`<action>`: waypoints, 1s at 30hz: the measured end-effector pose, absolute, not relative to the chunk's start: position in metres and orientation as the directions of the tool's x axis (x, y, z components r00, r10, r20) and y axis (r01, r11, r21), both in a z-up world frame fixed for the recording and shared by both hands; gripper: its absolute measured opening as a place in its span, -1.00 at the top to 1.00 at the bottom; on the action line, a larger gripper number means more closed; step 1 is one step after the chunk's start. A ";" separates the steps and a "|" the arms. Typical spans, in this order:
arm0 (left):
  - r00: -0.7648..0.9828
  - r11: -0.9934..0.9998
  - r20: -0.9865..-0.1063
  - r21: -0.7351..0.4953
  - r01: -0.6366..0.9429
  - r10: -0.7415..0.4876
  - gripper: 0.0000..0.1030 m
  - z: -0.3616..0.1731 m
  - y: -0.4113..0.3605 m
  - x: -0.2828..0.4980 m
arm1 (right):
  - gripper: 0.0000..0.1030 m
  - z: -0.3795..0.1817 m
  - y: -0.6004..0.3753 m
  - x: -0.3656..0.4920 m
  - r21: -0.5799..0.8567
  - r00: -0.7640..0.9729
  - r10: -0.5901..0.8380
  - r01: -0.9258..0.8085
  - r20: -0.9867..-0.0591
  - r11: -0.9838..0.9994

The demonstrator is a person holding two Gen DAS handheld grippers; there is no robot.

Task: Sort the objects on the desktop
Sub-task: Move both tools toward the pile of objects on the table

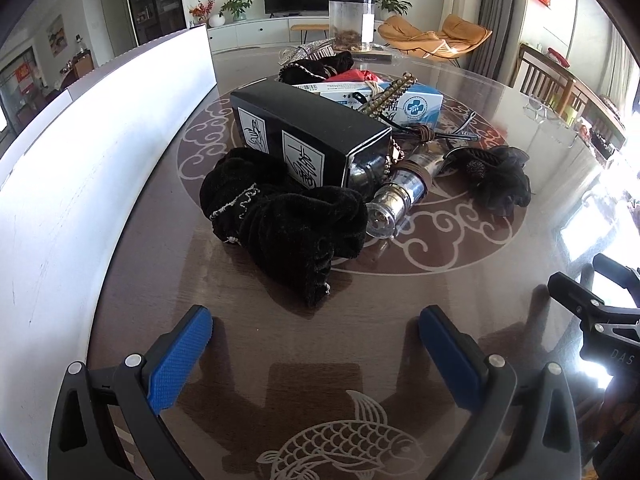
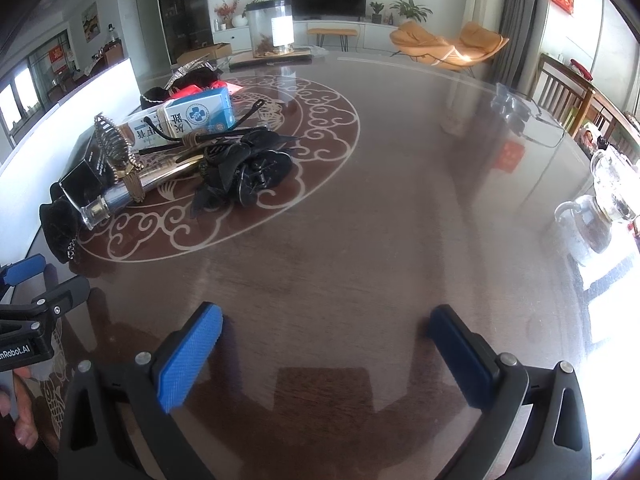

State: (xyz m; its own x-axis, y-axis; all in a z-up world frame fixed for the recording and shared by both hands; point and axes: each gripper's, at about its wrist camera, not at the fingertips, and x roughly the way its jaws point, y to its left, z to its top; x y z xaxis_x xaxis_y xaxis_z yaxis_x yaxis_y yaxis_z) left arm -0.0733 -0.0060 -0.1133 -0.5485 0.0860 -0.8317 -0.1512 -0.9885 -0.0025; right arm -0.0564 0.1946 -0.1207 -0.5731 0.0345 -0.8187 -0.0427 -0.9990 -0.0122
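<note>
tabletop point(image 1: 160, 240): glossy dark wood under glass, pale inlay | pouch point(image 1: 280, 216): matt black velvet cloth | box point(image 1: 304, 136) behind pouch: smooth black card | bottle point(image 1: 400, 196) right of pouch: clear glass, shiny metal | tool pads point(image 1: 180, 360): rough blue rubbery texture

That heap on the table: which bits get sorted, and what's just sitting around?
To sort: black velvet pouch, black box, glass bottle, blue-white carton, black hair flower.

Just there: clear jar, glass teapot, white board.
</note>
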 end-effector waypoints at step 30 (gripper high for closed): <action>-0.534 -0.993 -0.843 -0.009 -0.116 0.070 -1.00 -0.112 -0.018 -0.076 | -1.00 -0.120 0.194 -0.055 -0.013 -0.573 0.036 -0.044 -0.818 -0.999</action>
State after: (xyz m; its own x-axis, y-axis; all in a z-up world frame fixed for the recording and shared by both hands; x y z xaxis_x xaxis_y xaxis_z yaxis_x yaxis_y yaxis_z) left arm -0.0758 -0.0176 -0.1117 -0.5338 0.0703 -0.8427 -0.1161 -0.9932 -0.0093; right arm -0.0555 0.1945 -0.1202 -0.5735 0.0359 -0.8184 -0.0435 -0.9990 -0.0133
